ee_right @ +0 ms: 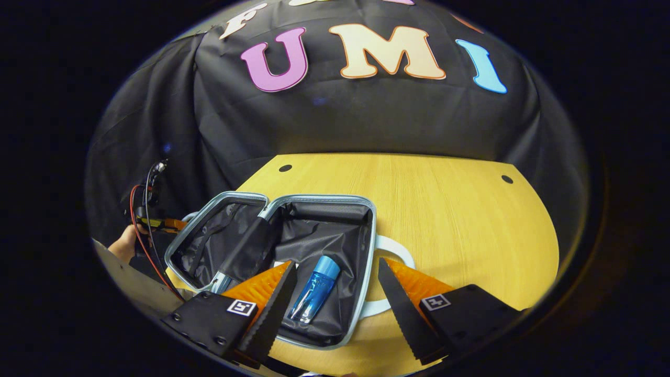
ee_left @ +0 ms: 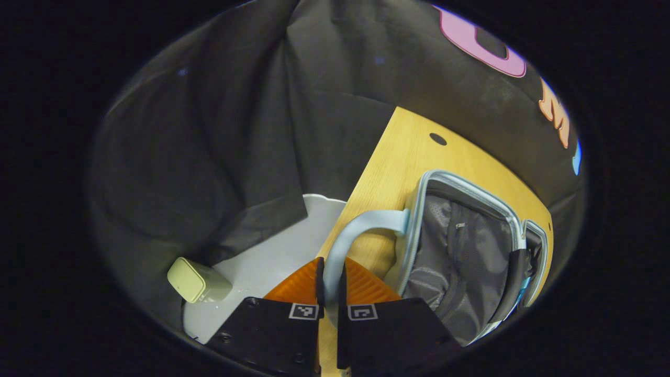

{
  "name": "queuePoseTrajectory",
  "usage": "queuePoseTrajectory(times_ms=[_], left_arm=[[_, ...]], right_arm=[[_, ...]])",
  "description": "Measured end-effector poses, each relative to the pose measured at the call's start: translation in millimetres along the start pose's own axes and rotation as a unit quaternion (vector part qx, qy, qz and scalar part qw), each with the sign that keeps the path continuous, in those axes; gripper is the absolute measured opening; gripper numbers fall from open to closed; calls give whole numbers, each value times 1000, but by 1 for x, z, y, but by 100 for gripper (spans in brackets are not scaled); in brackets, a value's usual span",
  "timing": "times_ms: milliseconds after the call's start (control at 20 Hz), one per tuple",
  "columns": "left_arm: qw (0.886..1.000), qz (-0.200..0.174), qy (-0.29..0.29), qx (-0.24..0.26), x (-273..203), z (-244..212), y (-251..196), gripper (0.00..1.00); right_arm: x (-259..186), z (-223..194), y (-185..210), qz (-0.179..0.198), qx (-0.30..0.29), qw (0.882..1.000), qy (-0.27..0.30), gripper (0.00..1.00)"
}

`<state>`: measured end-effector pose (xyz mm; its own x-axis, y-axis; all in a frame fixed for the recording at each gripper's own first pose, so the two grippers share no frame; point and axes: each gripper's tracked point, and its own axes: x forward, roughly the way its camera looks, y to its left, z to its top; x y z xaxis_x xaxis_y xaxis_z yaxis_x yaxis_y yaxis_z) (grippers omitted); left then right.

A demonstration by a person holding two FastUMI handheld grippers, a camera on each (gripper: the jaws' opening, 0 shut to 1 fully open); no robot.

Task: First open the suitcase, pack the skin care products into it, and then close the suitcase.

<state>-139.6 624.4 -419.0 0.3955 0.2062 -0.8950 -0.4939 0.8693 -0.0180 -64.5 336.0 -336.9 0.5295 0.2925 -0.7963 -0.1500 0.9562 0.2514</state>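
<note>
A small light blue suitcase (ee_right: pixel 366 220) lies open on the wooden table (ee_right: pixel 445 209), both halves lined in dark grey. A blue skin care bottle (ee_right: pixel 316 288) lies in its right half. My right gripper (ee_right: pixel 335 293) hangs open just above that half, the bottle between and below its fingers, untouched. In the left gripper view the lid half (ee_left: pixel 460 251) stands tilted up, and my left gripper (ee_left: pixel 331 285) is shut on the suitcase's pale blue handle (ee_left: pixel 361 225). Far off in the right gripper view, a hand (ee_right: pixel 125 243) holds that other gripper by the lid.
Beside the table's left edge a pale square box (ee_left: pixel 196 280) sits on a white surface (ee_left: pixel 261 262). Black cloth hangs behind the table. Broad bare tabletop stretches right of and behind the suitcase, with small round holes (ee_right: pixel 506 179) near the back corners.
</note>
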Motion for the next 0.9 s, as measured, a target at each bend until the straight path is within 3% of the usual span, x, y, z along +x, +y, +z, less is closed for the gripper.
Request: queuePoseTrajectory(times_ms=[200,250,300,350,400,900], left_arm=[[997,20,-57,39,-47,31,-8,1],[997,21,-64,47,-58,36,-14,1],[995,24,-78,57,-72,41,-20,1],[993,29,-93,64,-86,48,-26,0],[992,30,-107,65,-100,53,-35,0],[971,-6,-203,122,-213,87,-164,0]], right_arm=[[-7,12,-3,16,-25,999,-32,98],[-9,13,-3,20,-32,998,-40,93],[-12,14,-2,30,-37,998,-45,98],[-14,13,0,39,-44,997,-50,94],[-17,15,-1,47,-53,996,-56,98],[-66,42,-52,70,-95,985,-125,98]])
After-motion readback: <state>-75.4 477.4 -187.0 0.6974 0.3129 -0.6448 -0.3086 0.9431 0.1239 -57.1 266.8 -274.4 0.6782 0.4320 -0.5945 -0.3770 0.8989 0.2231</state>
